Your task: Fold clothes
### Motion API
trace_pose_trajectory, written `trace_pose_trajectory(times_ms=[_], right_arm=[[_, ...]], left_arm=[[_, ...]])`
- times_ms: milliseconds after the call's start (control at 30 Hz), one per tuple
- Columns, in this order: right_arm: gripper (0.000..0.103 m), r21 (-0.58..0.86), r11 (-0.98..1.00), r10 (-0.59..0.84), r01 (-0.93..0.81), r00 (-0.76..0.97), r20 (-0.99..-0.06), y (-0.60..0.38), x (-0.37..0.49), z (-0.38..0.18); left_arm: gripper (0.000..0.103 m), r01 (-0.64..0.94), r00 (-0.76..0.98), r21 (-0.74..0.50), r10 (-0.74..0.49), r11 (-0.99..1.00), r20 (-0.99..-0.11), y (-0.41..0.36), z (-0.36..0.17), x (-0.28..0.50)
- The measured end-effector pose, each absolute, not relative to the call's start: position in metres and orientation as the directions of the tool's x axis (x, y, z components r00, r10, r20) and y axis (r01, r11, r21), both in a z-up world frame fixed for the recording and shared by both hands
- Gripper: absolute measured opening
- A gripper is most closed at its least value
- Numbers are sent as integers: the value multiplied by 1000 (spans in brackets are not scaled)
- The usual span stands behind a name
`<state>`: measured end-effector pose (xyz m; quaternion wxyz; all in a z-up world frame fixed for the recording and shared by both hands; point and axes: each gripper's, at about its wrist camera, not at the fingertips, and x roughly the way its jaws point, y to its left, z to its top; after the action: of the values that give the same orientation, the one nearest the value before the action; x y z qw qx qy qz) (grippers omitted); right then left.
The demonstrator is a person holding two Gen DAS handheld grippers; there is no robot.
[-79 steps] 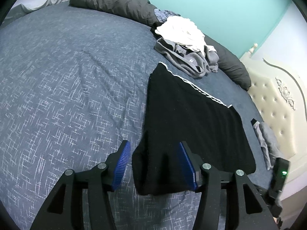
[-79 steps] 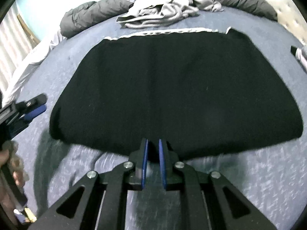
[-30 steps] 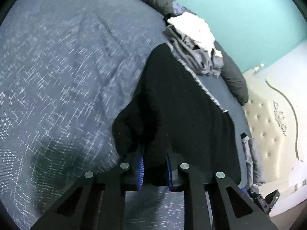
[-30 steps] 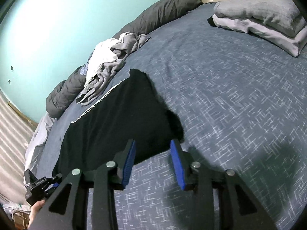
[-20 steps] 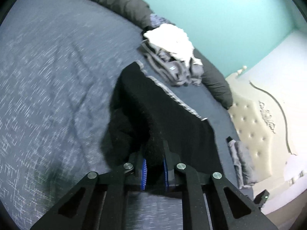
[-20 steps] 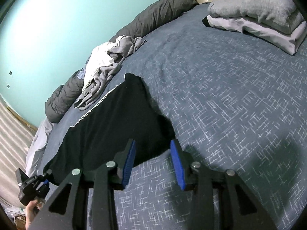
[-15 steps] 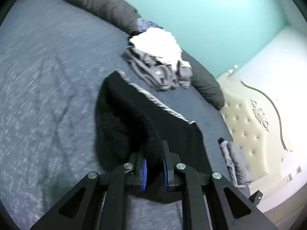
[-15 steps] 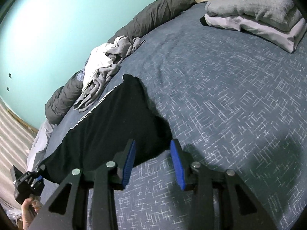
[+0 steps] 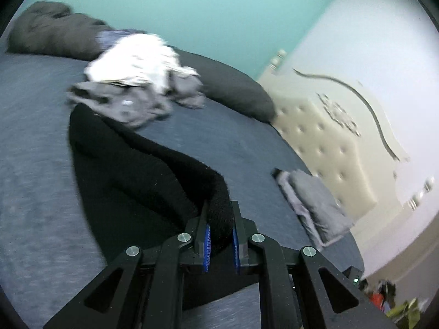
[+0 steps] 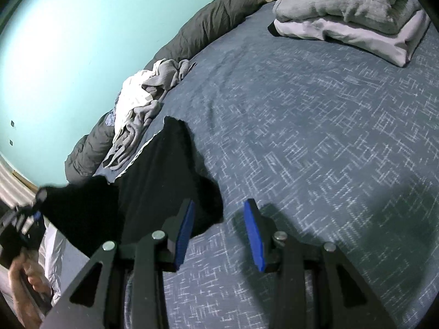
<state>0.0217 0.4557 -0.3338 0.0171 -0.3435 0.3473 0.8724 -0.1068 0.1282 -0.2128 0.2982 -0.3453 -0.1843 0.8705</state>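
1. Left gripper: blue pads clamped on a thick bunched edge of the black garment; jaws have just been closing onto that fabric, now nearly together with the cloth pinched between them.
2. Black garment: one corner raised off the bed in the left gripper's grip, the lifted edge sweeping back in a curved ridge toward the far end; remainder flat on the bed cover. In the right wrist view, spread on the cover left of the right gripper, pale trim along its far edge.
3. Right gripper: jaws parted, nothing between the pads; left pad just over the near edge of the black garment, right pad over bare cover. Contact with the fabric not discernible.
4. Bed cover: dark blue-grey, white crosshatch pattern.
5. Heap of unfolded clothes: white and grey items, just beyond the garment's far end, against a dark grey duvet roll.
6. Folded stack: grey piece atop pale lilac piece, near the tufted cream headboard.
7. Hand: lower left of the right wrist view, gripping the left gripper's handle.
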Motion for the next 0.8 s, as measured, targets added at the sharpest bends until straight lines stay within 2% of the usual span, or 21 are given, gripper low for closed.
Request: trace_pose_trajectory(times_ms=[100, 233, 300, 367, 467, 500, 533, 700, 800], right_arm=[[38, 603, -751, -215, -270, -763, -609, 461, 22, -334], [38, 610, -744, -223, -275, -757, -614, 465, 20, -335], [38, 612, -742, -228, -273, -756, -614, 466, 19, -335], [38, 617, -740, -236, -268, -756, -611, 467, 19, -335], [38, 623, -739, -247, -257, -757, -605, 467, 18, -334], [38, 627, -737, -251, -251, -760, -599, 467, 17, -333], [38, 632, -735, -255, -246, -763, -594, 467, 17, -332], [38, 653, -730, -276, -200, -789, -549, 464, 13, -322], [40, 664, -732, -294, -155, -806, -514, 460, 9, -314]], left_arm=[[12, -468, -500, -485, 674, -739, -544, 194, -231, -109], [12, -504, -340, -448, 647, -738, -683, 257, -290, -115], [13, -510, -320, -423, 621, -749, -715, 265, -304, -112], [15, -495, -326, -441, 630, -749, -705, 258, -302, -112], [33, -484, -352, -463, 650, -742, -673, 238, -286, -109], [51, -482, -371, -460, 650, -745, -664, 229, -277, -106], [63, -477, -394, -452, 643, -754, -657, 218, -271, -103], [65, -401, -491, -439, 594, -804, -638, 154, -261, -93], [65, -341, -521, -406, 530, -848, -669, 127, -276, -93]])
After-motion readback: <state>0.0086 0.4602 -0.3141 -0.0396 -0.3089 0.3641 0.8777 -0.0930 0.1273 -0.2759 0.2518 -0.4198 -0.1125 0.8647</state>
